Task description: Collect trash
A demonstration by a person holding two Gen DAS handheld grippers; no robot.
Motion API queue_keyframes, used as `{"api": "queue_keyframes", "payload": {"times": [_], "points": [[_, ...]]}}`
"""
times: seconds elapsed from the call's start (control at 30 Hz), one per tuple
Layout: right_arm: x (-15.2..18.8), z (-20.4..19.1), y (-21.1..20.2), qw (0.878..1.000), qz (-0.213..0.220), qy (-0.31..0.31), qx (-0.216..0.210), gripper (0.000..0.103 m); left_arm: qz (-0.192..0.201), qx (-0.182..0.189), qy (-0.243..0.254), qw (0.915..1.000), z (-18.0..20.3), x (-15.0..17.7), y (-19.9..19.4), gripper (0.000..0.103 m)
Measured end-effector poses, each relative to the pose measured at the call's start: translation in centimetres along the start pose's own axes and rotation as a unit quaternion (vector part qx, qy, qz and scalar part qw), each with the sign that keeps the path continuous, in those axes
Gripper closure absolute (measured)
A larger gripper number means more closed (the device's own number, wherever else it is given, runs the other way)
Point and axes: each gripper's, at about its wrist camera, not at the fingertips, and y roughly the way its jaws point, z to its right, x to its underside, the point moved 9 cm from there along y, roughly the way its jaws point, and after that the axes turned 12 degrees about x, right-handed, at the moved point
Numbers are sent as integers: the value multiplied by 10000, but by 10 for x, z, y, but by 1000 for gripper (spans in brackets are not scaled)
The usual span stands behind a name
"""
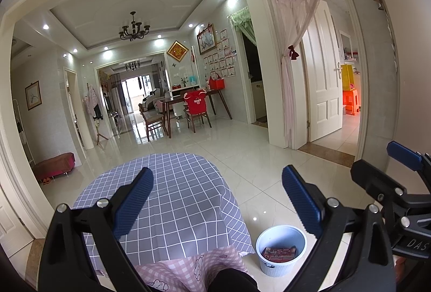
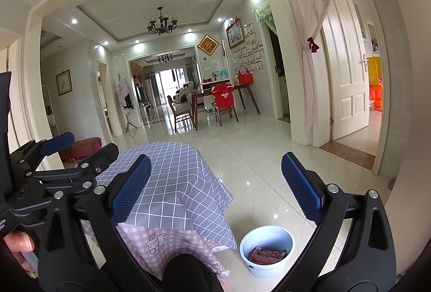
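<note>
My left gripper [image 1: 218, 200] stands released, its blue ribbed pads wide apart with nothing between them, held above the near part of the table. In the right wrist view the same gripper [image 2: 58, 142] shows at the left edge, and a bare hand [image 2: 20, 245] grips its black handle below.

Left of centre stands the table [image 1: 172, 200], covered by a grey cloth with a white grid. The cloth hangs over the edges to the floor side. I see no object on the part of the tabletop that shows; the gripper fingers hide some of it. At the near edge a pink checked cloth [image 2: 159, 241] with cartoon prints overlaps the grey one. Below it a dark trouser knee [image 2: 186, 273] is in view.

Right of the table, on the glossy tiled floor [image 1: 258, 165], stands a pale ribbed waste bin [image 1: 280, 249], close to the hanging corner of the cloth but apart from it. Inside lies red printed packaging [image 1: 280, 254], flat on the bottom. It is the only trash I can make out.

My right gripper [image 2: 215, 187] is likewise released and empty, pads spread wide. It is held just beside the left one; in the left wrist view it [image 1: 404, 157] shows at the right edge.

In the far room stand a dark wooden dining table [image 2: 215, 95] and chairs, one chair draped in red. At far right a white door [image 2: 347, 76] stands open behind a pink curtain.
</note>
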Motion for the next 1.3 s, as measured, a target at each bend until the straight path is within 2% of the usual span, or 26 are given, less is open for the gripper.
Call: {"api": "queue_keyframes", "payload": {"times": [1.3], "points": [[-3,-1,-1,10000,-28,-1,-1,8,-66,-1,16,10000,-6,3,-1,9]]}}
